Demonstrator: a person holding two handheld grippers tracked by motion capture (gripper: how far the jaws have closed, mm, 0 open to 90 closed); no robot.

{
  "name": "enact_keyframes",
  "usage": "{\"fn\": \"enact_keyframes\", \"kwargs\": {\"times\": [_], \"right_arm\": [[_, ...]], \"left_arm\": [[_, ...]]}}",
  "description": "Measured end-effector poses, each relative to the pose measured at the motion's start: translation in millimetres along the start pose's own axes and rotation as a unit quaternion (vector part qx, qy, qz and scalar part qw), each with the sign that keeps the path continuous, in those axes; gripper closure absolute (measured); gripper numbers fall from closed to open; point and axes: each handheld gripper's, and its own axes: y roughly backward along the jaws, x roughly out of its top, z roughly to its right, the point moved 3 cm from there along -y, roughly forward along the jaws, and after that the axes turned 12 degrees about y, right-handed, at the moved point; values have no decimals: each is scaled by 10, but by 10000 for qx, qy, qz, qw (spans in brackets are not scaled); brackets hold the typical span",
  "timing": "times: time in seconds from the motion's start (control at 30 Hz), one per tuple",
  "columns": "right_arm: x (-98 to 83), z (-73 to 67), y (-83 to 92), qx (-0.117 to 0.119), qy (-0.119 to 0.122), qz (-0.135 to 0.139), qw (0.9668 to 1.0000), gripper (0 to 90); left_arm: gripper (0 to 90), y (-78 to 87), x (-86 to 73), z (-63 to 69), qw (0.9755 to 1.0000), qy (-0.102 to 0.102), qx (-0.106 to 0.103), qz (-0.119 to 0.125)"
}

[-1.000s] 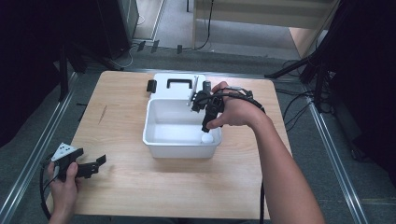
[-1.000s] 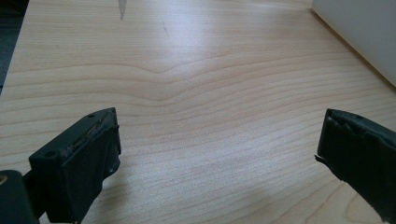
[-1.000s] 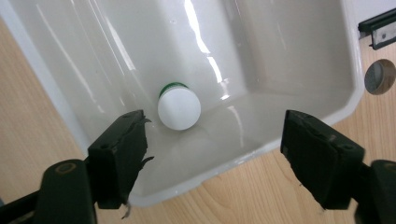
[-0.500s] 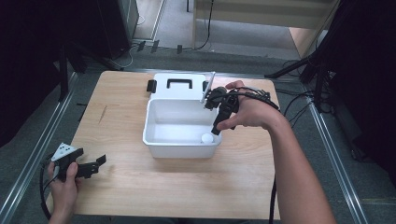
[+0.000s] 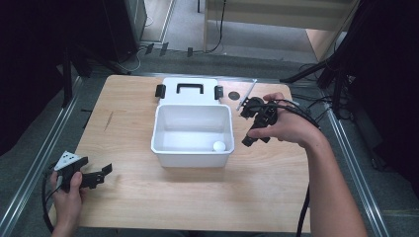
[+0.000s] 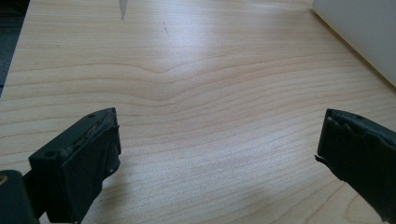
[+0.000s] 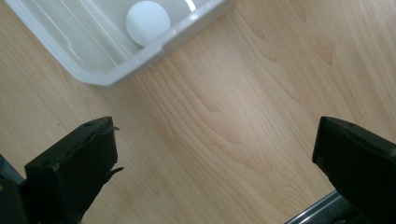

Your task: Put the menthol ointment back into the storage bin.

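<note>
A white plastic bin (image 5: 192, 148) stands mid-table, its lid (image 5: 188, 92) with a black handle lying behind it. A small white ball (image 5: 219, 146) rests in the bin's near right corner, also seen in the right gripper view as the ball (image 7: 147, 22) inside the bin (image 7: 116, 70). My right gripper (image 5: 251, 140) hangs just right of the bin, pointing down at bare wood; its jaws have just been opening and stand wide with nothing between them (image 7: 212, 163). My left gripper (image 5: 101, 174) rests at the table's near left, open and empty (image 6: 219, 158).
A thin silvery rod (image 5: 246, 95) lies at the back right beside a round dark hole (image 5: 233, 95) in the wooden table (image 5: 197, 197). Cables trail off the right edge. Metal rails run along both sides of the table.
My right gripper has moved from above the bin's right side out to the right, over the table. The white ball now lies in the bin. My left hand has stayed still.
</note>
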Motion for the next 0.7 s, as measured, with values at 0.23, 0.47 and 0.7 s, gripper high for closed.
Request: {"fn": "enact_keyframes", "kwargs": {"times": [0.23,0.47,0.7], "right_arm": [[-287,37,-132,-36,-486,243,9985,3],[-565,32,-333,-45,-817,436,9957,4],[-827,-3,-510,-107,-1192,748,9900,4]], "left_arm": [[0,2,-2,1,10000,3,0,-9],[0,2,-2,2,10000,-2,6,-8],[0,2,-3,4,10000,-12,16,-10]]}}
